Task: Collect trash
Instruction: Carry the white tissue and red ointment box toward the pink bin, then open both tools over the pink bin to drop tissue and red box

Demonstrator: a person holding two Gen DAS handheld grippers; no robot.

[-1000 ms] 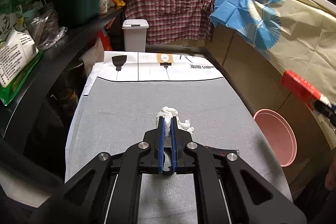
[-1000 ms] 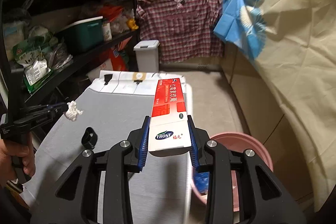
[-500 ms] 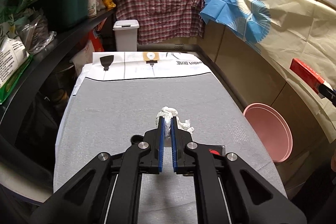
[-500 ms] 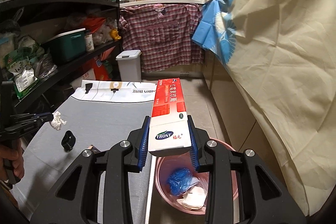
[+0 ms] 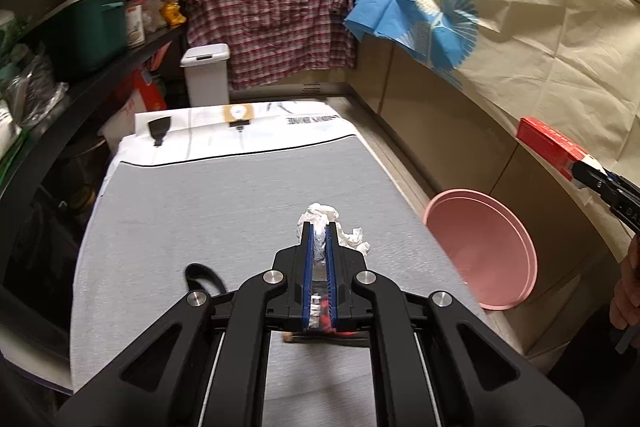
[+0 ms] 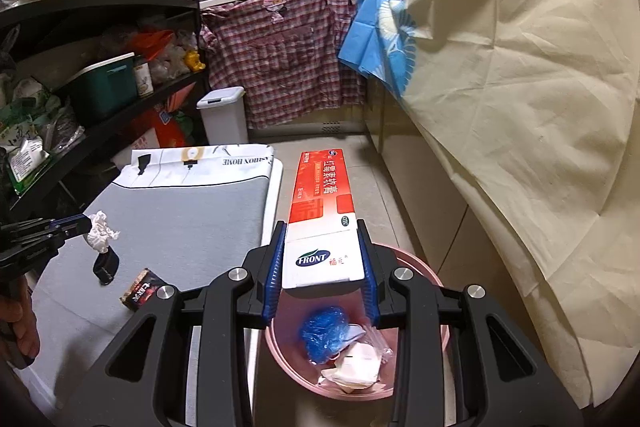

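Pink bin (image 6: 420, 275) sits directly beneath the right claw (image 6: 323, 259), which grips a red-and-white carton (image 6: 325, 223) pointing lengthwise away, while the left claw (image 5: 319, 247), farther from the bin over the counter (image 5: 224, 211), pinches a crumpled tissue (image 5: 320, 217).

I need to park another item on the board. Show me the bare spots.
Free: the grey cover between the printed end and the crumpled tissue. Crowded: the near end, with the black clip and small dark packet.
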